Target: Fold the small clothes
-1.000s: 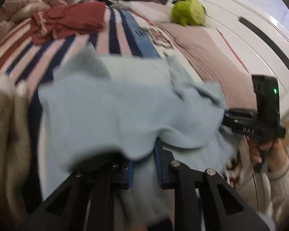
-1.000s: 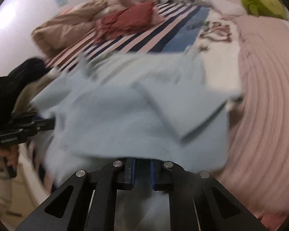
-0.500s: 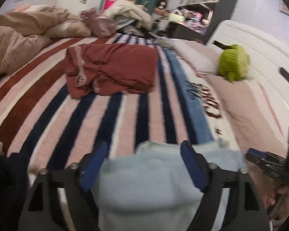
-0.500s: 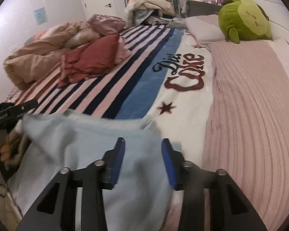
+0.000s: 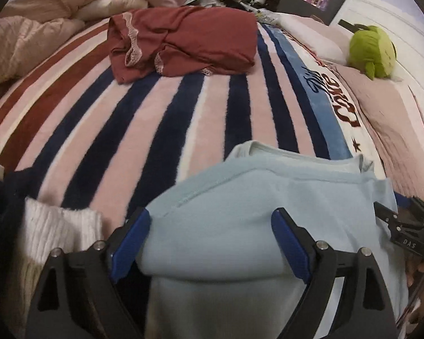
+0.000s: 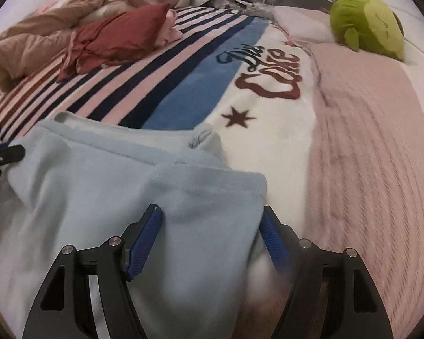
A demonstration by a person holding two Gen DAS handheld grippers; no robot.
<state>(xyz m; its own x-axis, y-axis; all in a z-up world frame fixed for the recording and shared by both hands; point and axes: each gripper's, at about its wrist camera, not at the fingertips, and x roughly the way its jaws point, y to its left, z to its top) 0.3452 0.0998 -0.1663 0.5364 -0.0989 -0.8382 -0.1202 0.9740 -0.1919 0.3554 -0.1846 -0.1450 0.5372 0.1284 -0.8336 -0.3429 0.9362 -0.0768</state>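
I look through my left camera first. Far to the left a white knit cloth (image 5: 56,230) lies at the edge of the bed. Next to it is my left gripper (image 5: 210,243). Its two blue pads (image 5: 130,240) are wide apart. The light blue garment (image 5: 257,220) sits between them, but they do not pinch it. The garment is folded over once and rests on the near edge of the striped blanket (image 5: 144,118). Its top edge has a seam that runs across. Farther back on the stripes is a dark red garment (image 5: 183,39), all bunched up. At the far right of this view I see the tip of my other gripper beside the blue garment. Back there on the pink cover (image 5: 393,124) sits a green plush toy (image 5: 371,50).

Now my right camera. At the left edge the tip of my left gripper touches the side of the blue garment (image 6: 104,186). The garment fills the near left part of the bed. My right gripper (image 6: 212,237) is over its right corner. Its jaws are apart too, with the cloth loose between them. Right of the garment is the white part of the blanket with a brown star (image 6: 238,118) and big letters (image 6: 268,73). Then comes the pink cover (image 6: 367,155), with the green toy (image 6: 364,25) at its far end.
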